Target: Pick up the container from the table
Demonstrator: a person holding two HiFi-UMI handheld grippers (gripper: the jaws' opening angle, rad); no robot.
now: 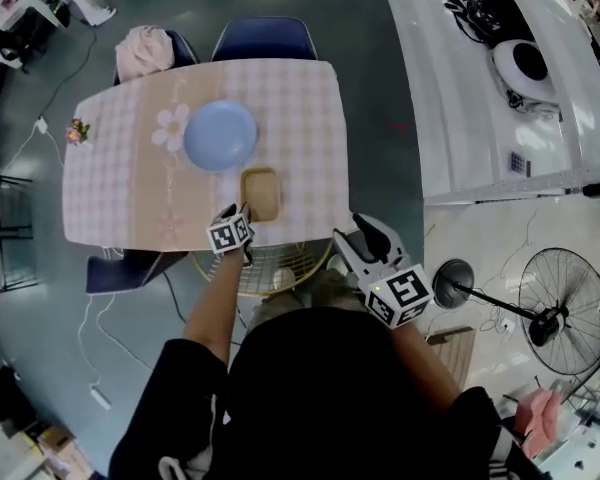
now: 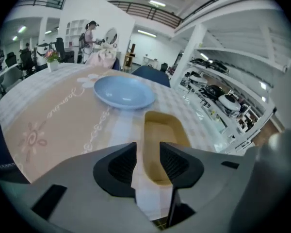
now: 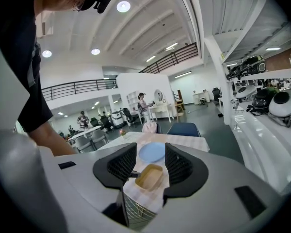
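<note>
1. The tan container (image 1: 261,194) sits upright and empty on the table (image 1: 110,193), close to the near edge. It is just this side of the blue plate (image 1: 220,135) and seems not to touch it.
2. The left gripper (image 1: 240,211) is at the container's near left corner. In the left gripper view its jaws are apart. They straddle the container's left wall, one jaw outside over the cloth and the other over the hollow. They do not yet pinch anything.
3. The right gripper (image 1: 365,230) is held back off the table, above the wire basket (image 1: 270,265) at the table's edge. Its jaws stand open with nothing between them, and the container shows only far off through the gap.
4. Judged from this, the reach is done and the grasp is about to be made. The container has not been lifted.
5. The next move calls for the left jaws to close squarely on that wall, low enough to bite below the rim, and then for a straight lift.
6. A one-sided hold may let the container tip as it rises, so a firm, level grip matters.
</note>
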